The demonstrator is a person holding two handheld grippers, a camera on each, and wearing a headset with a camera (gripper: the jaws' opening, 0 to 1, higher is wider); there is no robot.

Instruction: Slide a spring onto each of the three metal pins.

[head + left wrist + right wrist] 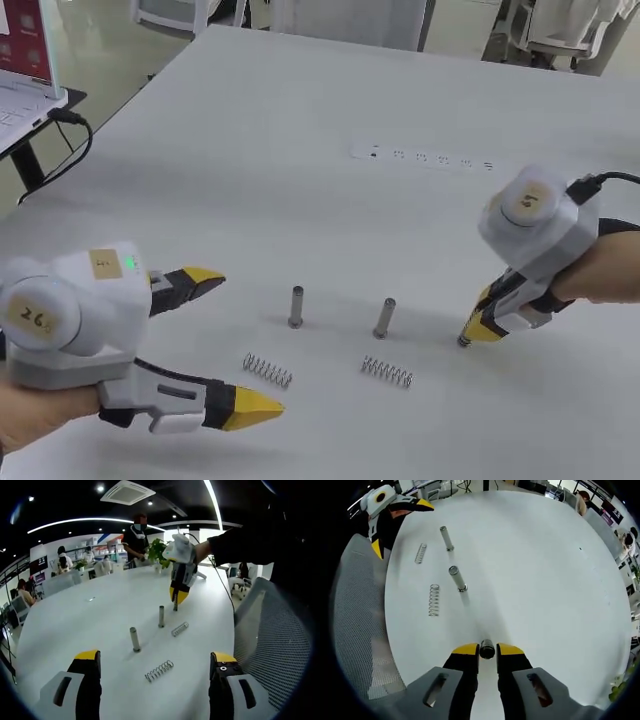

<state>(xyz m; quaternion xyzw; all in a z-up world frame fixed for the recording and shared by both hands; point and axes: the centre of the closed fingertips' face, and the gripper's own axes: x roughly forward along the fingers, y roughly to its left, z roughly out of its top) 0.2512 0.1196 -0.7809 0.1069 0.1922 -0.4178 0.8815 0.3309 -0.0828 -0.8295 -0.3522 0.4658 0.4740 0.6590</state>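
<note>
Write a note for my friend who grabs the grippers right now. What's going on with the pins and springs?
Left gripper: jaws open, holding nothing, above the table.
Right gripper: jaws shut on the held pin, which touches the table.
One bare pin and a second bare pin stand upright; one spring and a second spring lie before them.
Done: no spring on either bare pin; can't tell for the held pin.
Left: slide the springs on.

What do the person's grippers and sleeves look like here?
Both the left gripper and right gripper have pale grey housings, black jaws with yellow tips and a round tan sticker; the left's reads 26, and a green light glows on it. A black cable leaves the right one, whose arm wears a dark sleeve.
</note>
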